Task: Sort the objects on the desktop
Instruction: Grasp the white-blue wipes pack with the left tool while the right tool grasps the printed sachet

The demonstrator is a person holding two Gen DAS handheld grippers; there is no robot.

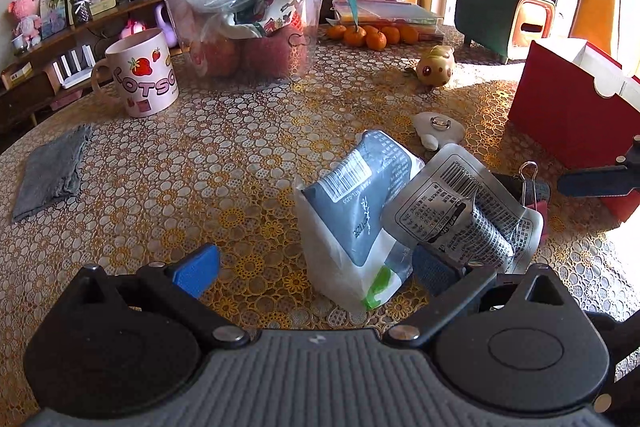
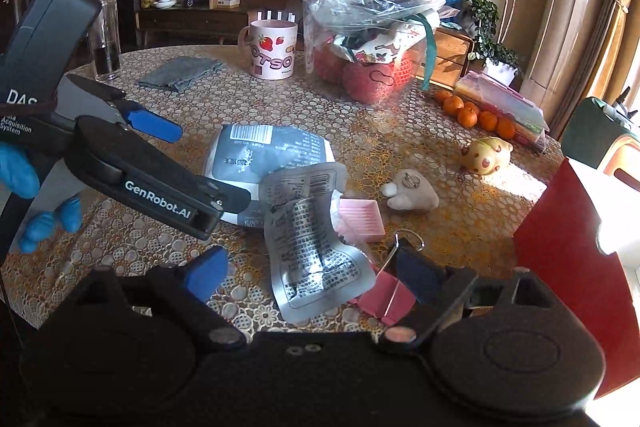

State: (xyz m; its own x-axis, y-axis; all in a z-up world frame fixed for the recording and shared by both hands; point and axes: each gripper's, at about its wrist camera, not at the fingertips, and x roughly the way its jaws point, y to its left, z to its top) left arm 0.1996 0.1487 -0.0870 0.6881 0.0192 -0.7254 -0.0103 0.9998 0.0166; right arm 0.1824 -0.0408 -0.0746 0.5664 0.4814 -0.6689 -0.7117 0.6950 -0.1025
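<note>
A grey-and-white wipes pack lies on the patterned tablecloth, and a crumpled silver pouch leans on its right side. My left gripper is open and straddles the pack, its blue pads clear of it. In the right wrist view the silver pouch lies between the wide-apart fingers of my right gripper, which is open and not touching it. A pink binder clip sits by the right finger. The left gripper, held by a blue-gloved hand, hovers over the wipes pack.
A red box stands at the right. Behind are a strawberry mug, a clear tub of apples, tangerines, a yellow toy and a white plush. A grey cloth lies left, with a pink tray nearby.
</note>
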